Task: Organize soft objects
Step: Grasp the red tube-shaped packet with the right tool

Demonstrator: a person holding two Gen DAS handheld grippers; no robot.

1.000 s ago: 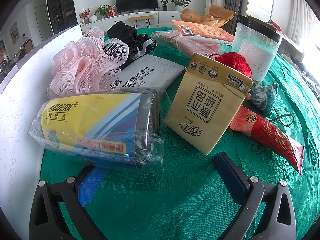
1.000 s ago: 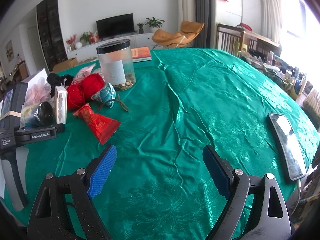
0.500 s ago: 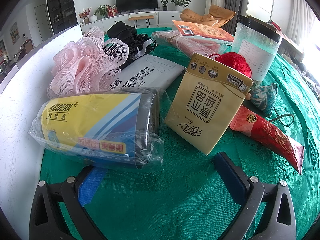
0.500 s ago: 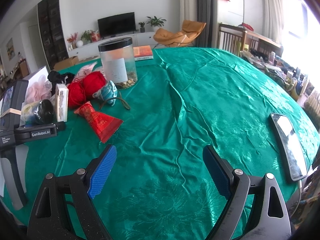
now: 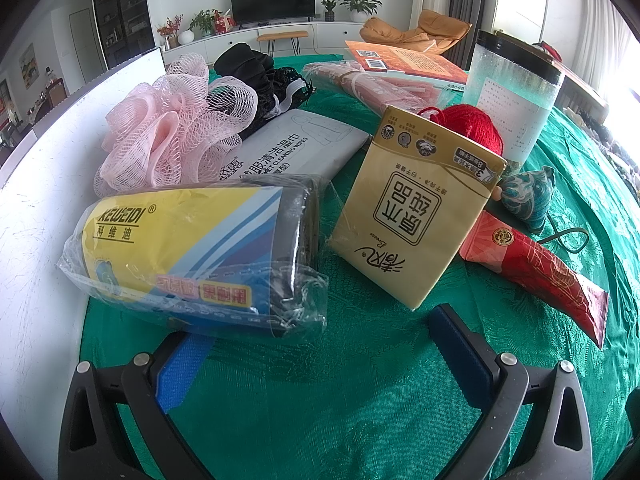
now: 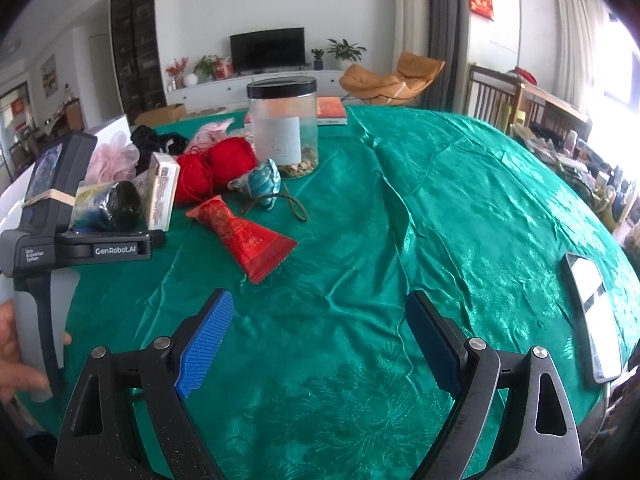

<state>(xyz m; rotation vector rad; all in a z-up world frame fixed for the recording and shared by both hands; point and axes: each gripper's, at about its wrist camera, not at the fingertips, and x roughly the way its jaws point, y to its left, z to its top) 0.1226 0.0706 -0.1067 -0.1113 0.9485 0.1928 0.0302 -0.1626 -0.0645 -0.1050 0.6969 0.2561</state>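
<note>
Sorting not begun: soft items (image 5: 176,136) piled mid-frame w/ jar (image 5: 516,100); left gripper (image 5: 320,354) & right gripper (image 6: 318,340) wide open, empty.

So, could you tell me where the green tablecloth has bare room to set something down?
Free: the wide stretch between the red packet and the phone, in front of the right gripper. Crowded: the cluster around the jar and yarn.

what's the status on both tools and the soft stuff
Left tool open, empty, just short of the bagged roll. Right tool open, empty, over bare green cloth. Soft pile untouched; glass jar stands among it.
</note>
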